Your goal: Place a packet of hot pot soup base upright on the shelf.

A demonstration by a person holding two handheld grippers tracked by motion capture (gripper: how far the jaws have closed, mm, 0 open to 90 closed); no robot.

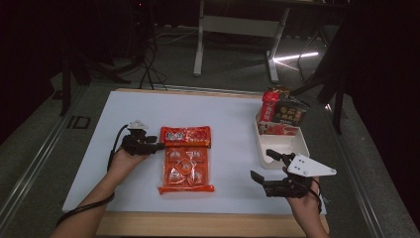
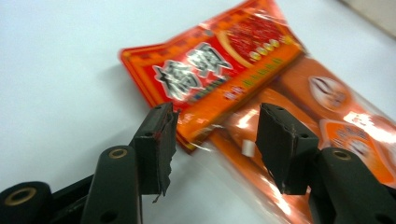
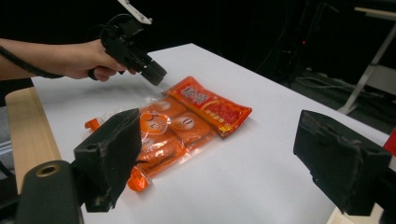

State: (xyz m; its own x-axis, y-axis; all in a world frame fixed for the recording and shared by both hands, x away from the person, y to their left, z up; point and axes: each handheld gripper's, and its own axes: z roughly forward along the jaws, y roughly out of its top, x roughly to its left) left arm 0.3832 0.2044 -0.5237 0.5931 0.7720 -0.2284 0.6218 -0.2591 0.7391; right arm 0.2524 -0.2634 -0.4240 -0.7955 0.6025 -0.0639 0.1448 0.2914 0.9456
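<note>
The left tool (image 1: pixel 159 146), jaws half open and empty, sits just beside the snack bag's (image 1: pixel 186 159) near-left edge, the bag lying lengthwise away from the person; the right tool (image 1: pixel 261 165), wide open and empty, is well apart.

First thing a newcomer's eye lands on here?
The orange-red snack bag lying flat mid-table, the brightest thing on the white tabletop. The left gripper sits at its upper left corner, jaws apart. At the right edge, a white bin holds more packets, with the right gripper open beside it.
</note>
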